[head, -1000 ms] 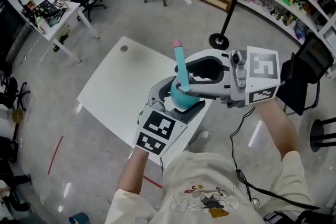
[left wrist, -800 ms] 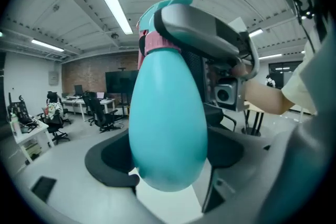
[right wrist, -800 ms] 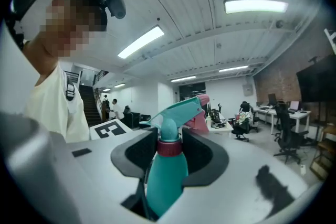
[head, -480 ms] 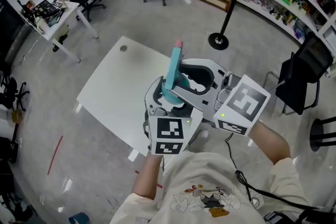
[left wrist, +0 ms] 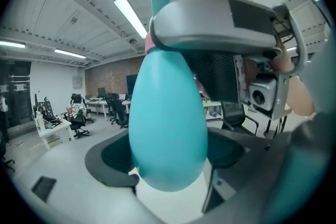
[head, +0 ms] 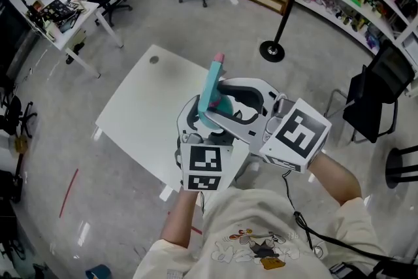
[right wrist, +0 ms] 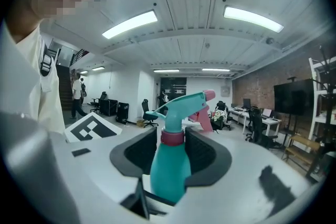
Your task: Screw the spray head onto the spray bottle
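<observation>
Both grippers sit closer to the person than a second ago. The right gripper [right wrist: 173,153] has swung in and rolled over, and the left gripper [left wrist: 169,162] has squared up below it. The spray bottle [left wrist: 168,128] now leans the opposite way in the head view.

White table [head: 140,111] below, bare top. Bottle is held in the air over the table's near edge, in front of the person's chest. Left gripper's fingers are clamped on the fat teal body, one pad on each side. Right gripper reaches across from the right, fingers closed round the neck, pads touching both sides of the pink collar [right wrist: 172,137]. Teal spray head [right wrist: 184,105] sits on top of the bottle and sticks up above the right jaws. Pink nozzle tip [right wrist: 209,95] sits at its far end, with the pink trigger [right wrist: 203,119] under it.
</observation>
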Available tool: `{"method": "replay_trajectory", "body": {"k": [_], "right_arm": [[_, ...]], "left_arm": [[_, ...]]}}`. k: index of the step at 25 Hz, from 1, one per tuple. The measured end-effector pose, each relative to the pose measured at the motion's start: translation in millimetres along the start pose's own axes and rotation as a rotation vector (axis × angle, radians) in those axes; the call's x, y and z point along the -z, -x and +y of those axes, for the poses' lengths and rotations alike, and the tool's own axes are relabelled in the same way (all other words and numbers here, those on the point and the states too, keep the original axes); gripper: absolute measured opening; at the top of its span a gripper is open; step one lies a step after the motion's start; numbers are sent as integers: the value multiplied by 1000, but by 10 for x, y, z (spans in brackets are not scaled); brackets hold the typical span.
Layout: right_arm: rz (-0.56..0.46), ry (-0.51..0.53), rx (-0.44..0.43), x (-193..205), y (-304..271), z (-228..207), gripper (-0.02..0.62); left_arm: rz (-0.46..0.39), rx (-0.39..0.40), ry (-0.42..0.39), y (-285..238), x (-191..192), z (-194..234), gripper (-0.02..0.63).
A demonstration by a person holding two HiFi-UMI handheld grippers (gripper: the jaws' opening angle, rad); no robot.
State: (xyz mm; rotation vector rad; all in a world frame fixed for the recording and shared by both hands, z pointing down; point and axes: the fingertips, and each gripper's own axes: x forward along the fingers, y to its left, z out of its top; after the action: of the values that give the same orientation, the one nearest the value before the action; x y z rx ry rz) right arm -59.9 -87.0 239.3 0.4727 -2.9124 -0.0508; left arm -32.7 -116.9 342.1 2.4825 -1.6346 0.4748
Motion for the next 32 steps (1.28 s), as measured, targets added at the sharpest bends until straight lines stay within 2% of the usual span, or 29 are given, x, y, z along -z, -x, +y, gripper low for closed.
{"method": "replay_trajectory", "body": {"k": [6,9,14,18,22,27,29,32], "right_arm": [[33,-6,-51,43,203,47,170],[47,8,-88,30,339,18,200],[149,64,-124,135,414,-197,243],[137,26,-276,139,426,-143,275],[88,8,-466,70,486,82,278],[42,-31,-658,-65,462,251,278],[35,-43,-733,-95,527,337,276],[48,-42,-787,-103,556,439,276]], "left_arm": [[-29,30,-7,28,-91,34,413],[-35,97,-41,76,-120,1,413],[-7,230,-111,168,-68,-70,413],[-6,391,-170,296,-10,-289,413],[5,502,-230,371,57,-522,412],[1,678,-230,470,31,-699,413],[18,713,-255,505,40,-764,413],[45,730,-293,534,65,-807,413]]}}
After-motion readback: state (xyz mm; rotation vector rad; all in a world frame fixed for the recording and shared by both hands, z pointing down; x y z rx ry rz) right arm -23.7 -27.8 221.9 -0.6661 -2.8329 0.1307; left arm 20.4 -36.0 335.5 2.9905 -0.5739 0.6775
